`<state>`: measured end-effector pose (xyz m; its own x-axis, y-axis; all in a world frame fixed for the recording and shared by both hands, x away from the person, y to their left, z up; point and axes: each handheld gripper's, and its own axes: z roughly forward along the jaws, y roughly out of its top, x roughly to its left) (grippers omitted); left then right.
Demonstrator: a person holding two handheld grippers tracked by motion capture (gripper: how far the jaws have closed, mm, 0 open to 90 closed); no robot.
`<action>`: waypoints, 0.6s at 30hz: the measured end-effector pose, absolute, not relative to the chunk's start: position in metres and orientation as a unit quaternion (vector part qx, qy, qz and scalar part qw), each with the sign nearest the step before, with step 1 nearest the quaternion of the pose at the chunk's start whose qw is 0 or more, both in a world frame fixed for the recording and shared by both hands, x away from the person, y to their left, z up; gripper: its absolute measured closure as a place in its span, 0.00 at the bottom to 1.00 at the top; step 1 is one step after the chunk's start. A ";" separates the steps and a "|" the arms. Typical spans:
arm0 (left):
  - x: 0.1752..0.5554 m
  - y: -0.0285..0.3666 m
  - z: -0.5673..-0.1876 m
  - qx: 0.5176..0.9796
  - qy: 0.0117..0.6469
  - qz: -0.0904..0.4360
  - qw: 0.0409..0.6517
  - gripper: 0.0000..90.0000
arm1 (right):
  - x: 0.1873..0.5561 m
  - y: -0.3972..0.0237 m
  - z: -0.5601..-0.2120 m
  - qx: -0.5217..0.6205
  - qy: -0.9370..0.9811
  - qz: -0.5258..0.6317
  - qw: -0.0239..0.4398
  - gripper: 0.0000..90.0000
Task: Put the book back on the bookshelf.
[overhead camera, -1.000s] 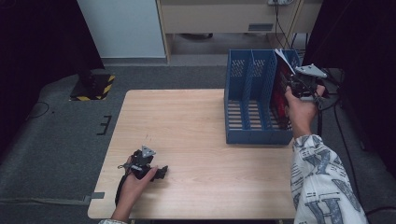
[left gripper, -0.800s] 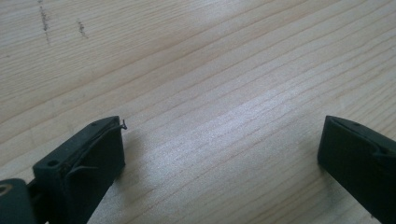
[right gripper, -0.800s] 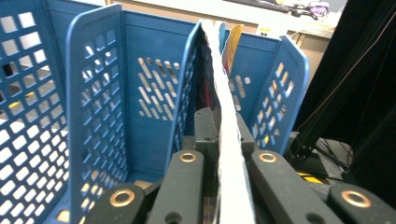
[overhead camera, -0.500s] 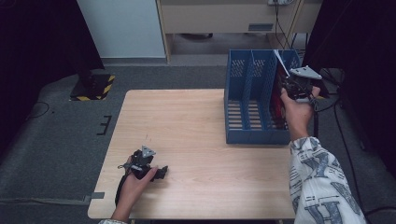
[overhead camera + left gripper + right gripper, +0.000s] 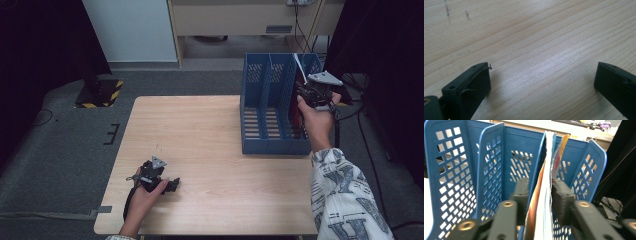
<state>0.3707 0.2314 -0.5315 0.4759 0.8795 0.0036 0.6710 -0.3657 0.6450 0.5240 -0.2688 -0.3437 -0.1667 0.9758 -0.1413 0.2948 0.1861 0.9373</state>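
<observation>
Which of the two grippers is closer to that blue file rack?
The right. The right gripper is at the blue file rack's rightmost slot, its fingers either side of a magazine there. The left gripper rests far off near the table's front-left.

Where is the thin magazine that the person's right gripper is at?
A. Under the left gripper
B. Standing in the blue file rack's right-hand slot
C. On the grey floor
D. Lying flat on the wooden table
B: the right gripper view shows the magazine standing upright in the blue file rack, in the right-hand slot, between the jaws of the right gripper.
</observation>
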 end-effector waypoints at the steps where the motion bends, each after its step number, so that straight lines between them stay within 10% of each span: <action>1: 0.371 0.231 -0.531 0.807 0.480 0.177 0.294 0.00 | 0.523 -0.268 -0.343 0.492 0.644 0.409 0.419 0.65; 18: 0.371 0.231 -0.531 0.808 0.480 0.177 0.294 0.00 | 0.520 -0.263 -0.342 0.497 0.643 0.418 0.405 0.21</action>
